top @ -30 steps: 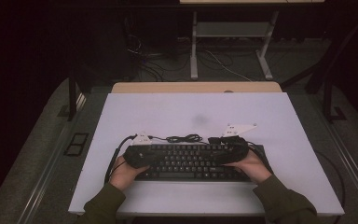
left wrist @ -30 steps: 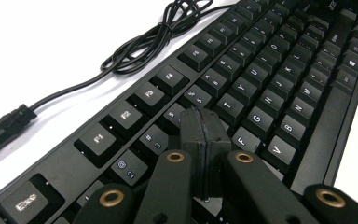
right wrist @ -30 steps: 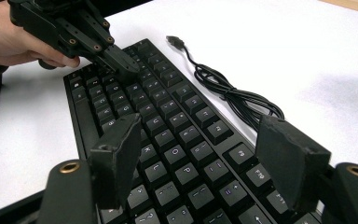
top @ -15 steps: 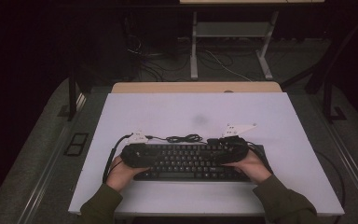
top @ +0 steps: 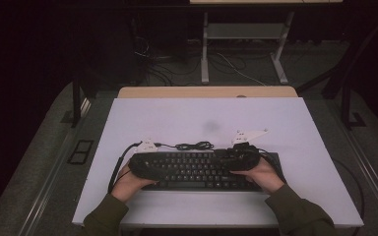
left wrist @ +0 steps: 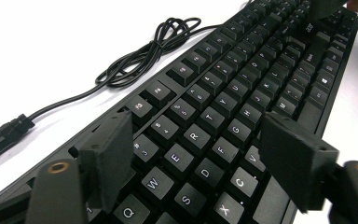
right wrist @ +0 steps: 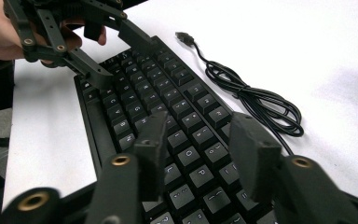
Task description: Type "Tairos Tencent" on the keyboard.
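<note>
Left gripper view had the left claw (left wrist: 191, 168) spread wide, its jaws straddling the left end of the keyboard (left wrist: 242, 102) from the back rail to the front edge, with the Q, W, E keys between them and neither pad yet pressing on anything that could be seen. Right gripper view had the right claw (right wrist: 200, 154) open as well, poised low over the keys at the other end, one jaw near the back row and the other over the middle rows. Nothing was gripped by either. The keyboard lay flat near the front edge of the worktop (top: 295, 123), its long side across the person's front, a hand at each end in the high view. Its cable (left wrist: 154, 51) was bunched in a loose coil just behind it, the plug (right wrist: 185, 37) lying free on the white surface.

The step looked like taking hold of the keyboard at both ends. To do it well, each claw probably needed to drop until the pads met the case edges rather than the keycaps, which would tilt or slip under pressure. Both should close together and evenly, so the board stayed level. Any lift ought to be slow, with the coil watched for snagging.
</note>
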Demonstrator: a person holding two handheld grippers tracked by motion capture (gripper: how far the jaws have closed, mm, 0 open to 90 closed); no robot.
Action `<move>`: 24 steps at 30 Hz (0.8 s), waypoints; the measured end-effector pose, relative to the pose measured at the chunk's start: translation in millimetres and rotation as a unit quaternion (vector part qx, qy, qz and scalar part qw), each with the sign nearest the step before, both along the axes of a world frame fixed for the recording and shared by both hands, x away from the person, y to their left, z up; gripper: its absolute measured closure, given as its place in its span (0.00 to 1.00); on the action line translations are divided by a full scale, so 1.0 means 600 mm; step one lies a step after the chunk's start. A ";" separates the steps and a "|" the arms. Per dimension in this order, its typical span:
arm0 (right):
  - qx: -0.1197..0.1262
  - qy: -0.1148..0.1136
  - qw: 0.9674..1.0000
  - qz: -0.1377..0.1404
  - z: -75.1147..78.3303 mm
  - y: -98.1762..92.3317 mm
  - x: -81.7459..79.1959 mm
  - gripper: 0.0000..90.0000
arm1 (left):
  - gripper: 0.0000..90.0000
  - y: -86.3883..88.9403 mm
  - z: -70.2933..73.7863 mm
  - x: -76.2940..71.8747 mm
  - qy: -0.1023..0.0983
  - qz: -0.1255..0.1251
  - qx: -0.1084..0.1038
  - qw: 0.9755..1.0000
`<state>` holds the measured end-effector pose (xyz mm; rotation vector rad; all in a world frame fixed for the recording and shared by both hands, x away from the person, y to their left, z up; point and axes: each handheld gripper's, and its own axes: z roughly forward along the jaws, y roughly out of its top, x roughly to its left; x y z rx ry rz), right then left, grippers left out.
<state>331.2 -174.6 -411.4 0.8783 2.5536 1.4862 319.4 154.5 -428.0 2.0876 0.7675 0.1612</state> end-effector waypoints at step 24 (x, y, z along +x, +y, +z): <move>-0.003 0.013 0.999 0.034 -0.008 0.034 0.004 0.99 | 0.19 -0.003 0.000 0.000 -0.012 0.008 0.006 1.000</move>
